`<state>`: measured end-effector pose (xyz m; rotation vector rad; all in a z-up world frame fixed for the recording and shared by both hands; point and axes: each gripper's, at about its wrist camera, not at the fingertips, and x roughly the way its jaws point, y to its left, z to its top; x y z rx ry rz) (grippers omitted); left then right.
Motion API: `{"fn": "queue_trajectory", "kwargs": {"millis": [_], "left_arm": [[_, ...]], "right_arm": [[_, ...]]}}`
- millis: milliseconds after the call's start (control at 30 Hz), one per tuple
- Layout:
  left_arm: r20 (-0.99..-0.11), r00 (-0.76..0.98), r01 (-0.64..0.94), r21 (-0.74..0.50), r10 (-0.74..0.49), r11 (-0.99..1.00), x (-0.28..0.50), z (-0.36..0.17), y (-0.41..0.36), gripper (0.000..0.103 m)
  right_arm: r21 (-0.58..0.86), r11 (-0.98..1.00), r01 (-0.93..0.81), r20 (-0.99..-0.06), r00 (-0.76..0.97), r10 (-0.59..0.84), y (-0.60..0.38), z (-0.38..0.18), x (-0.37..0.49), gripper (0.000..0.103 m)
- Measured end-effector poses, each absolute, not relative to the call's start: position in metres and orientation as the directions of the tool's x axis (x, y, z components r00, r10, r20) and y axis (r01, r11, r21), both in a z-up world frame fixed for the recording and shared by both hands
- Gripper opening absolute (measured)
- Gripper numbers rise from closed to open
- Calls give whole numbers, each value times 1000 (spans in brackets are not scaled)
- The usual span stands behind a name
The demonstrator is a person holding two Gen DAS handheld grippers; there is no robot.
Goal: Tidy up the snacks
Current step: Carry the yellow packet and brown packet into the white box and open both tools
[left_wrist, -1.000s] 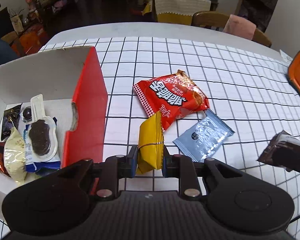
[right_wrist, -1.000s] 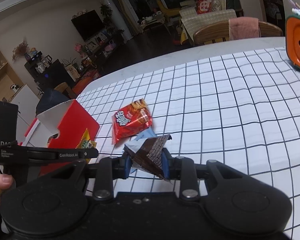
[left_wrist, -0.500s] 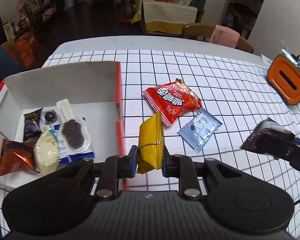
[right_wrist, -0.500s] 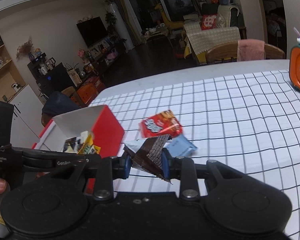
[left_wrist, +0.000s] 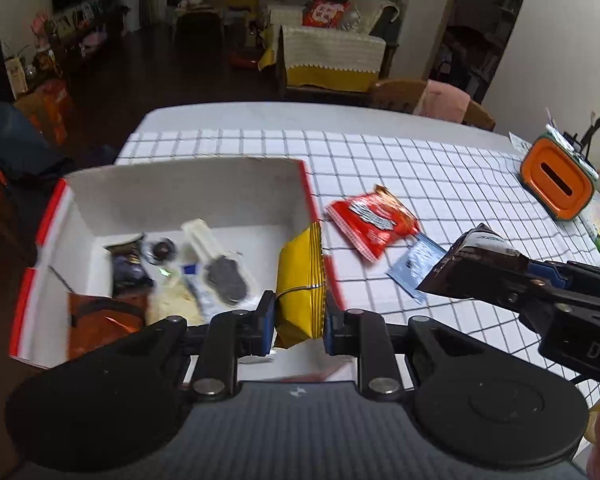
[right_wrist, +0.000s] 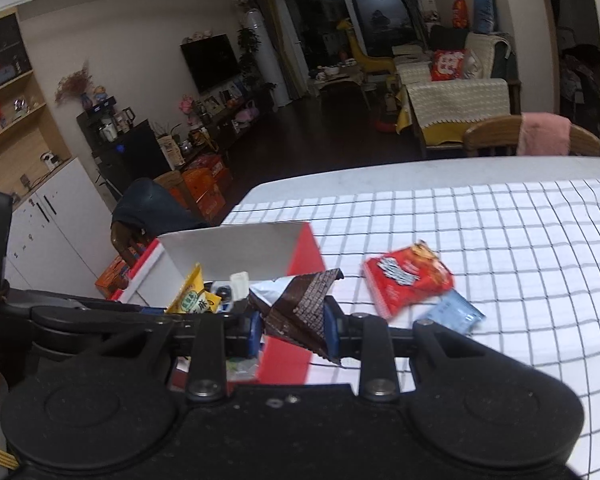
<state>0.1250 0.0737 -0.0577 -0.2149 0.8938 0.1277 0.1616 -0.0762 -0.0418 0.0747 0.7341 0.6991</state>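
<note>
My left gripper point(left_wrist: 298, 322) is shut on a yellow snack packet point(left_wrist: 300, 280) and holds it above the right wall of the red and white box point(left_wrist: 188, 196). Several snacks lie in the box. My right gripper point(right_wrist: 292, 326) is shut on a dark brown snack packet point(right_wrist: 300, 308), just right of the box; it also shows in the left wrist view point(left_wrist: 476, 268). A red snack packet point(left_wrist: 370, 220) and a light blue packet point(left_wrist: 416, 264) lie on the checked tablecloth point(left_wrist: 440, 168) to the right of the box.
An orange container point(left_wrist: 556, 178) stands at the table's far right edge. A wooden chair with a pink cloth point(left_wrist: 432, 100) is behind the table. A dark chair point(right_wrist: 152, 216) stands beyond the box on the left.
Both grippers have risen and moved left toward the box with their packets. The yellow packet is now over the box's right wall. The brown packet has come closer to the box.
</note>
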Motion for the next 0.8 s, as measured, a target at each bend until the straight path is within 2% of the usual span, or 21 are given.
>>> {"fn": "queue_trajectory", "kwargs": {"millis": [400, 800], "left_arm": [[-784, 615, -257, -100, 83, 961, 117, -53, 150, 22], [-842, 528, -271, -43, 111, 961, 134, -87, 210, 23]], "right_arm": [[247, 749, -614, -612, 500, 612, 8, -40, 166, 29], [204, 770, -604, -699, 461, 547, 67, -78, 191, 29]]}}
